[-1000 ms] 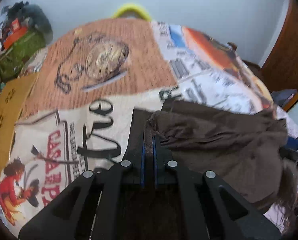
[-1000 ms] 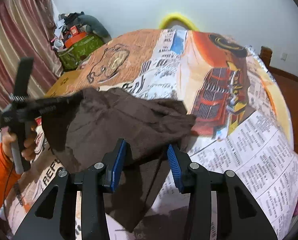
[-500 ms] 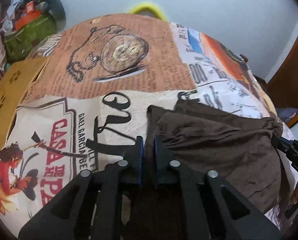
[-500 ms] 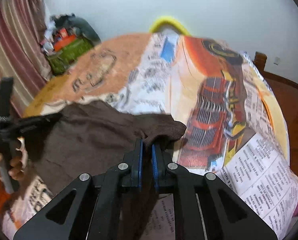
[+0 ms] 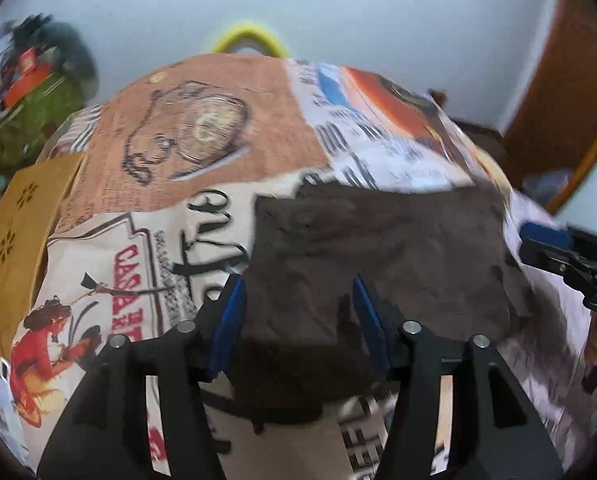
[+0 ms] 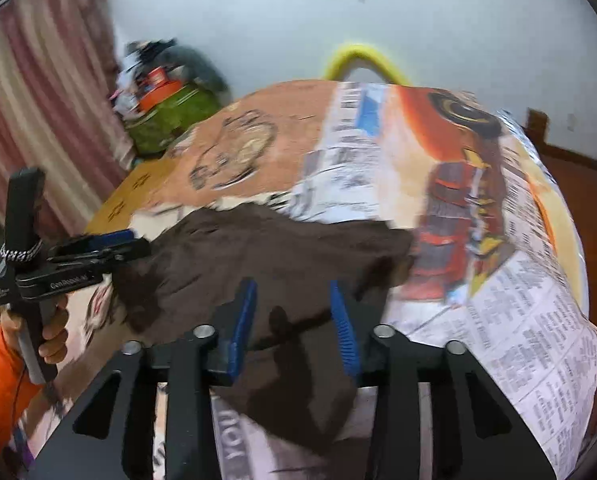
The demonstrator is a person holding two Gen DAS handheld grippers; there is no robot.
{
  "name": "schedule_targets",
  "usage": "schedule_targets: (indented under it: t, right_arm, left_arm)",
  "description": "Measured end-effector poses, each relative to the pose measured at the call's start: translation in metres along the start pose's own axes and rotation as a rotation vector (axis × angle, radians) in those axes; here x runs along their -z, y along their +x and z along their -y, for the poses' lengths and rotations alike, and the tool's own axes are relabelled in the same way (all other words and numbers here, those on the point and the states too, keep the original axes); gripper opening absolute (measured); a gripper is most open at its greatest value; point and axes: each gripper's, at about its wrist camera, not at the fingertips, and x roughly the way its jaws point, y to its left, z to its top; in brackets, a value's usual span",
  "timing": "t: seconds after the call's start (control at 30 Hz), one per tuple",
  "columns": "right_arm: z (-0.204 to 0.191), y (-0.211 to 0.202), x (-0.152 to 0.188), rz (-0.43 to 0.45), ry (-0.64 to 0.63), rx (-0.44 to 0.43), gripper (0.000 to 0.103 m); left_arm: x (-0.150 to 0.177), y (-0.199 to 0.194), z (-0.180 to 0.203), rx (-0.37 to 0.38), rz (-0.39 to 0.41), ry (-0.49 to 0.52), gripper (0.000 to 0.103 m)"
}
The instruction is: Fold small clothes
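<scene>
Left wrist view: brown garment point(image 5: 378, 248) lies spread on the printed bedcover point(image 5: 226, 136), filling centre to right of frame, near edge dropping into shadow at bottom centre. Left gripper point(image 5: 298, 320) sits at bottom centre w/ jaws apart and opening; blue pads point(image 5: 228, 328) stand clear on either side of the cloth, which shows between them but isn't pinched. Nothing held. Right gripper point(image 5: 558, 256) pokes in from the right edge, mid-height, just past the garment's right side; from this view can't tell how far its jaws are apart.

Right wrist view: same garment point(image 6: 266, 256) takes centre-left of frame, crumpled, w/ a flap running down toward bottom centre. Right gripper point(image 6: 294, 328) at bottom centre, jaws partly apart and opening, blue pads point(image 6: 240, 324) either side of the cloth, no grip on it. Left gripper point(image 6: 114, 246) comes in from left edge, mid-height, tips right at the garment's left border. A hand point(image 6: 46, 332) w/ orange sleeve point(image 6: 2, 380) holds its handle, lower left.

Bkgd: striped curtain point(image 6: 38, 120) upper left, green bag point(image 6: 166, 120) w/ clutter on top near the wall, yellow hoop point(image 6: 362, 60) at top centre behind the bed. Both frames motion-blurred.
</scene>
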Motion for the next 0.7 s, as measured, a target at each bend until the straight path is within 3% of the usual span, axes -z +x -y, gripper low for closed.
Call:
schedule_targets:
  t: [0.13, 0.2, 0.3, 0.5, 0.7]
  right_arm:
    - [-0.018, 0.009, 0.016, -0.031, -0.031, -0.010, 0.051]
    - [-0.017, 0.010, 0.023, -0.038, -0.024, 0.015, 0.054]
    - [-0.010, 0.010, 0.031, -0.043, -0.013, 0.073, 0.064]
    - [0.016, 0.008, 0.029, -0.046, 0.047, 0.126, 0.074]
    - [0.040, 0.027, 0.021, -0.083, 0.142, 0.071, 0.074]
  left_arm:
    - [0.013, -0.001, 0.009, -0.062, -0.005, 0.071, 0.069]
    - [0.015, -0.001, -0.001, -0.074, -0.002, 0.056, 0.078]
    - [0.012, 0.002, -0.023, -0.078, -0.009, -0.009, 0.081]
    - [-0.001, 0.034, -0.056, 0.037, -0.097, -0.157, 0.084]
    - [-0.012, 0.070, -0.058, 0.140, -0.167, -0.231, 0.084]
